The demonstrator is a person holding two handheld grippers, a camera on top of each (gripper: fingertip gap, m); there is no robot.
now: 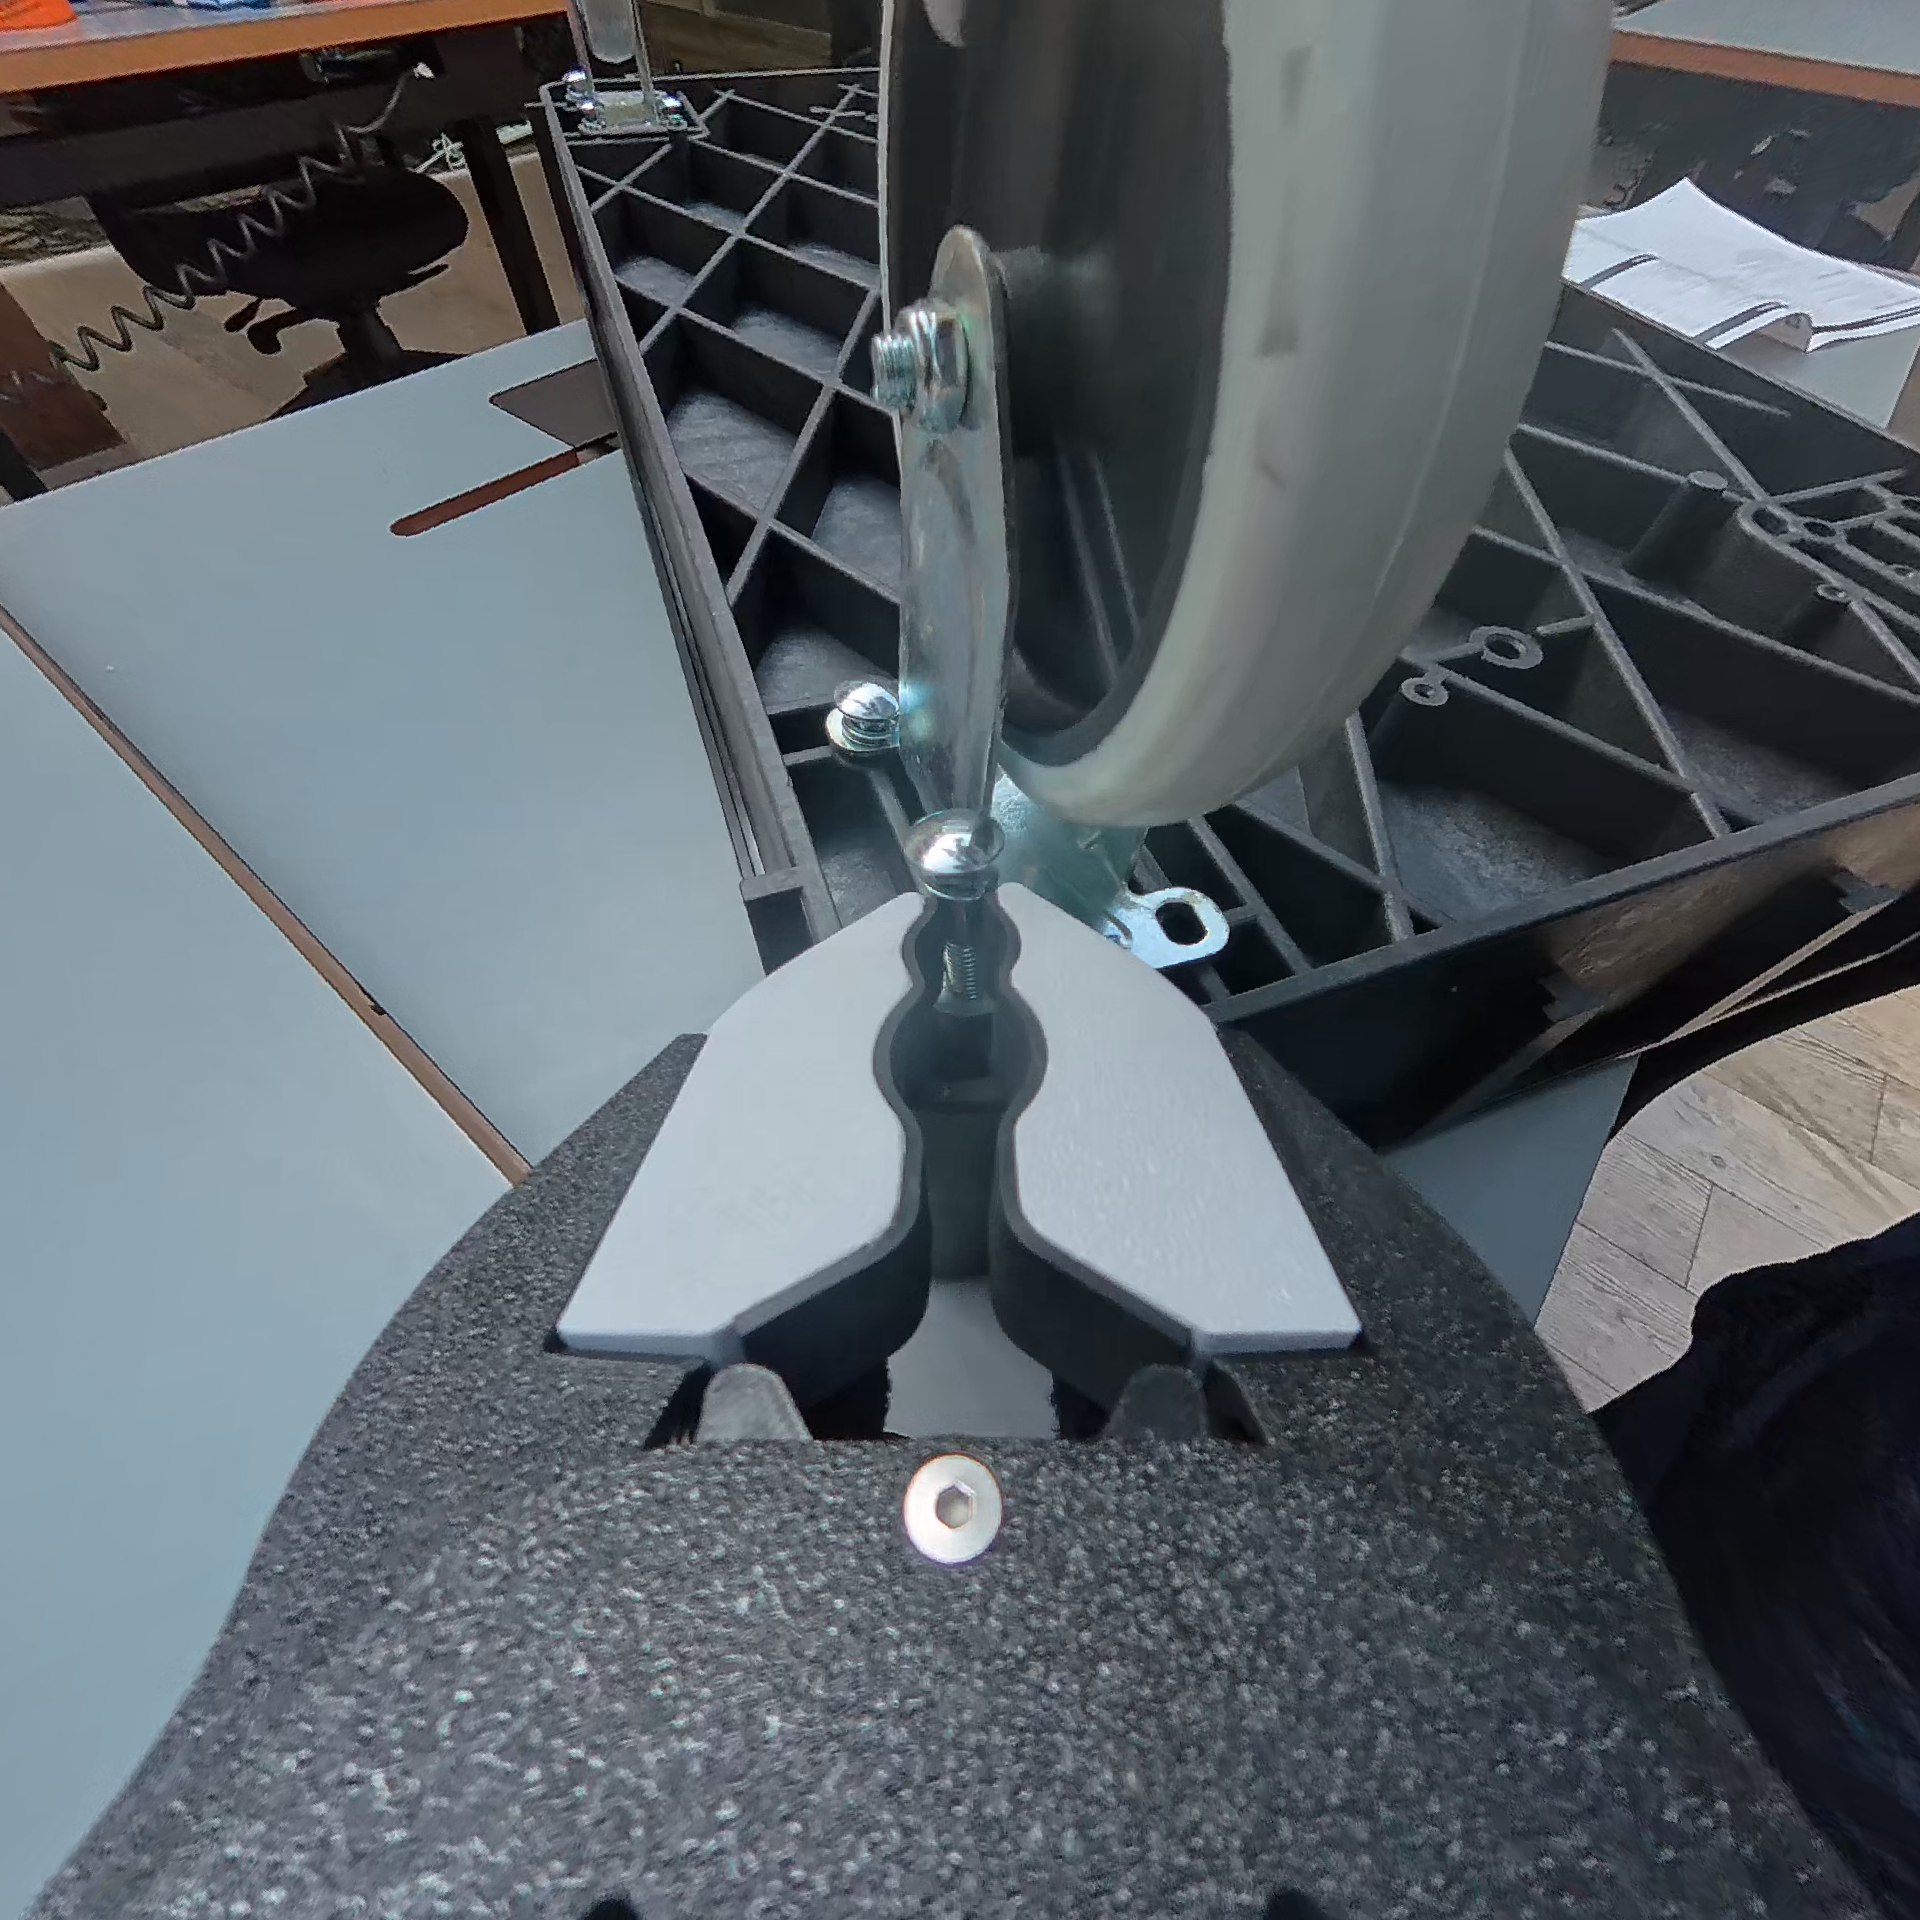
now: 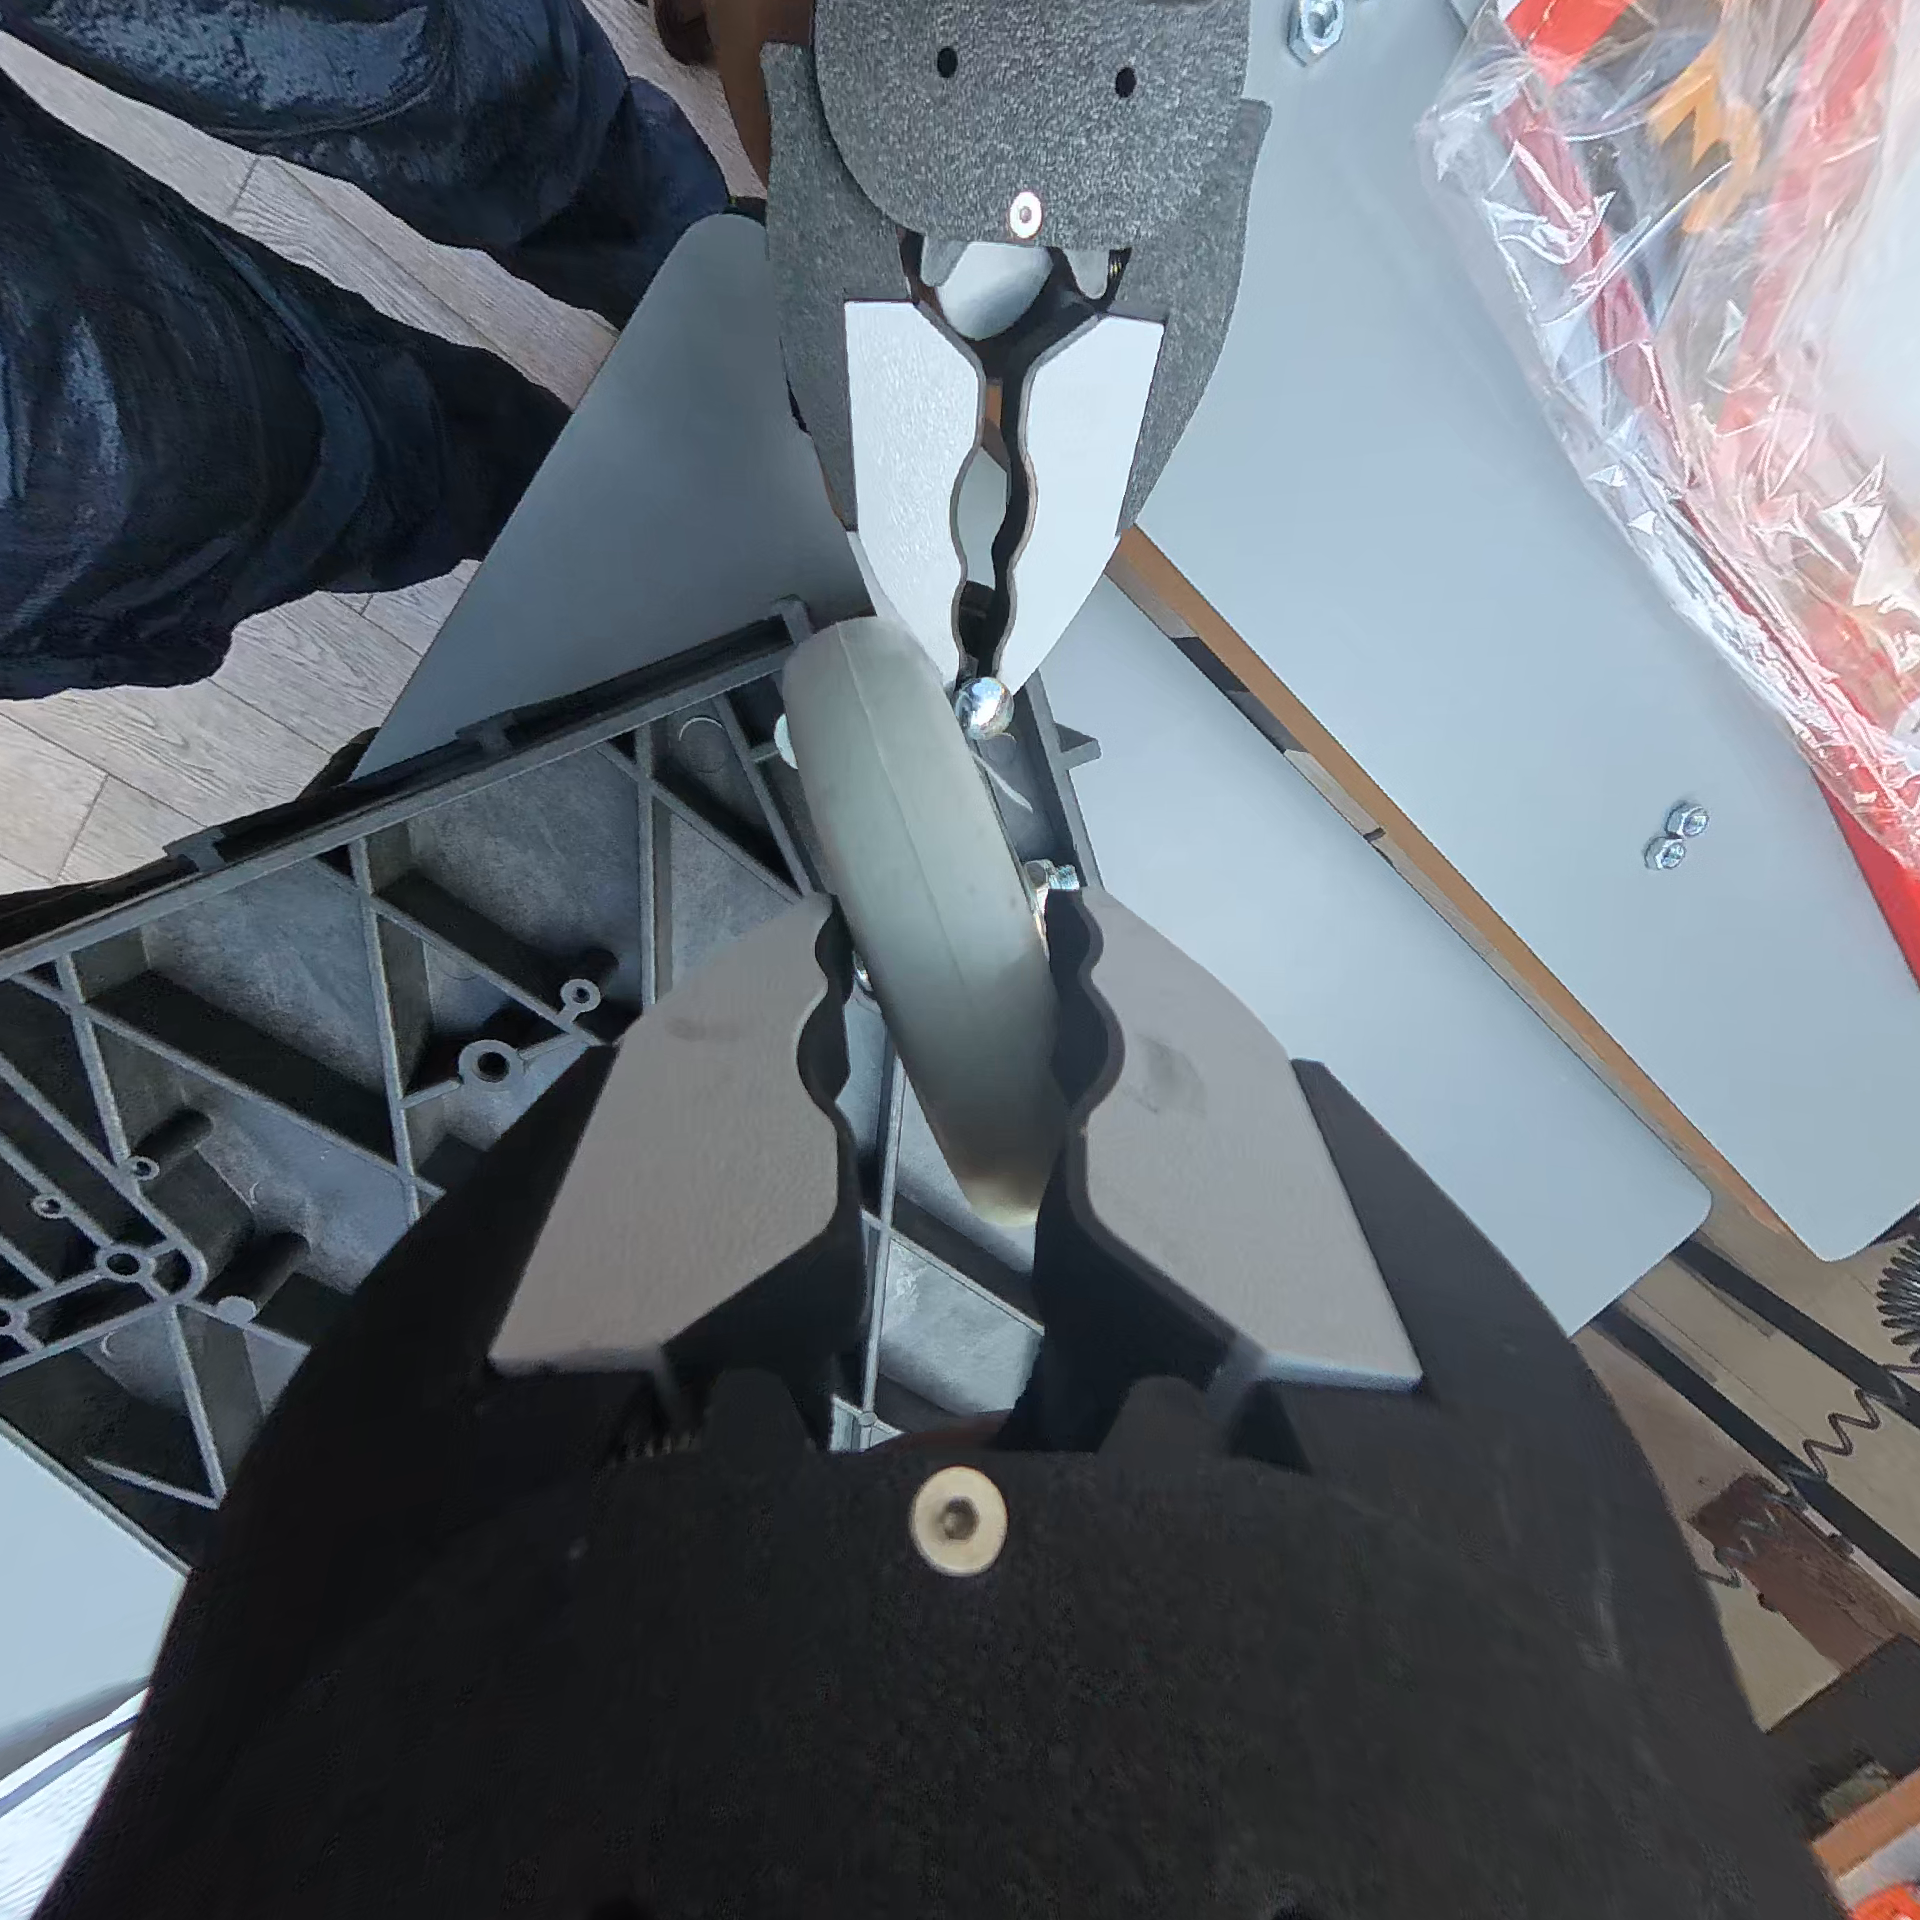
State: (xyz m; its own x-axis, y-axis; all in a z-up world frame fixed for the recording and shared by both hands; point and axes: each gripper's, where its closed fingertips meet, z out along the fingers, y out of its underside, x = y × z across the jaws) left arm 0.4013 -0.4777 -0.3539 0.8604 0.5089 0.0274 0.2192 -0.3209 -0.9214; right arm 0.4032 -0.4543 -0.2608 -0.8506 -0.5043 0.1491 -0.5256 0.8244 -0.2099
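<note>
The left gripper [image 1: 958,914] was clamped on a bolt [image 1: 952,854] at twelve o'clock, while the right gripper [image 2: 940,935] was clamped around the grey wheel [image 2: 920,914] on the black frame [image 2: 312,935].

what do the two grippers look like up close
Both match: a rounded black body with a grainy, speckled finish, a silver hex-socket screw centred near the front, and two flat grey finger plates with wavy black-edged inner faces. See the left gripper and right gripper.
</note>
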